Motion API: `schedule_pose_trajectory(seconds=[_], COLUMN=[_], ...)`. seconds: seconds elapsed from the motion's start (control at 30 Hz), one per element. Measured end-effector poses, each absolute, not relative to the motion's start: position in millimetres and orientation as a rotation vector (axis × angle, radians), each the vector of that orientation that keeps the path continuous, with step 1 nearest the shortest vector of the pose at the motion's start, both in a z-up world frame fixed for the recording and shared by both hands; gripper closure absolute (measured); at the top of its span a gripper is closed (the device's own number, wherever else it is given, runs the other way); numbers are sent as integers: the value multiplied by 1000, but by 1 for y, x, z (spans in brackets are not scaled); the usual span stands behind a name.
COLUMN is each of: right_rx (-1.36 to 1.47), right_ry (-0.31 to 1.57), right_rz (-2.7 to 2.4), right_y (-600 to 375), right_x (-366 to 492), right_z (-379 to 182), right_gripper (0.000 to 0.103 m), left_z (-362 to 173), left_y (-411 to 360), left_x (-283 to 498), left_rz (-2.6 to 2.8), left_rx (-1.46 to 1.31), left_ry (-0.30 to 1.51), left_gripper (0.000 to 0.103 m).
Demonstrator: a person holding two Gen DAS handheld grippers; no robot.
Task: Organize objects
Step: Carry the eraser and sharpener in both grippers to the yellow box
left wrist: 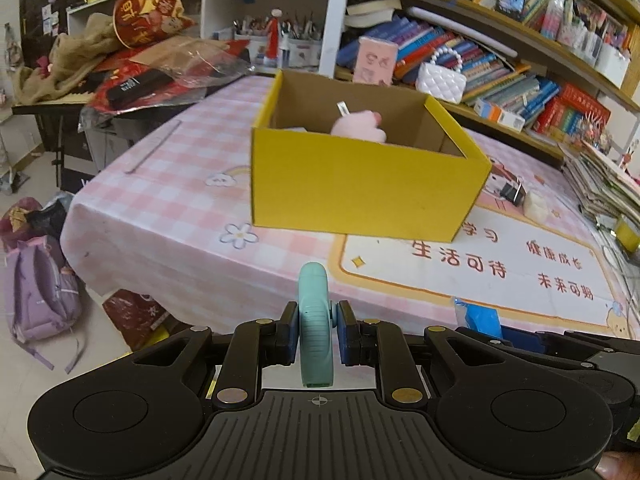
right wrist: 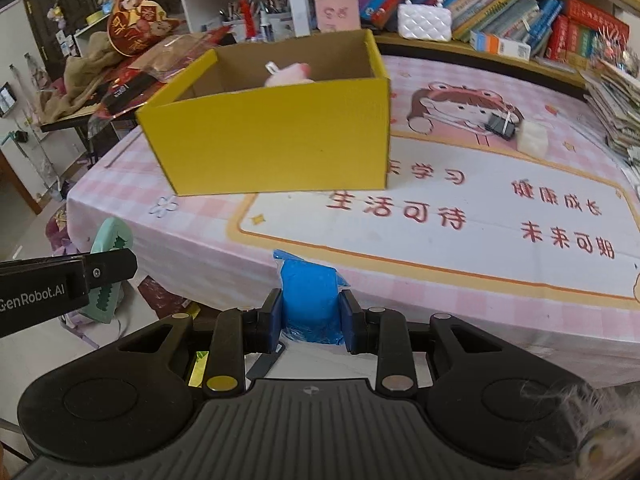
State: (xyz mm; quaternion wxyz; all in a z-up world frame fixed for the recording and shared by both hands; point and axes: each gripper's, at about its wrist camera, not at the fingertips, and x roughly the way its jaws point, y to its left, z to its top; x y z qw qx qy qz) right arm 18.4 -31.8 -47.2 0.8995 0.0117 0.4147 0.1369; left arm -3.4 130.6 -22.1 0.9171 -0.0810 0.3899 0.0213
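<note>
A yellow cardboard box [left wrist: 360, 188] [right wrist: 272, 136] stands open on the pink checked tablecloth, with a pink plush toy [left wrist: 358, 124] [right wrist: 290, 74] inside it. My left gripper [left wrist: 317, 316] is shut on a mint-green toothed clip [left wrist: 316, 296], held before the near table edge. The right wrist view shows that clip [right wrist: 106, 264] from the side, at the left. My right gripper [right wrist: 312, 304] is shut on a blue plastic-wrapped packet [right wrist: 308, 292], just over the near table edge and short of the box. The same packet [left wrist: 482, 318] appears low right in the left wrist view.
A black binder clip [right wrist: 500, 125] and a small white lump [right wrist: 532, 138] lie on the printed mat [right wrist: 440, 248] right of the box. Bookshelves with a white quilted purse [right wrist: 424, 20] run behind. Stacked books [right wrist: 616, 104] crowd the right edge. A cluttered side table [left wrist: 120, 80] stands left.
</note>
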Motion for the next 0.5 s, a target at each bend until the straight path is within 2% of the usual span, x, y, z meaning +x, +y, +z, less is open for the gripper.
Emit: schedule_pose_trajectory(seconds=[0.5], right_rx=[-44], right_ry=[782], right_rz=[269], right_y=[-6], right_x=[3], right_z=[-31], right_gripper=[75], left_z=[-12], left_y=[154], left_x=[-11], left_rz=[28], left_rx=[-192], left_ry=[732], left_gripper=[85])
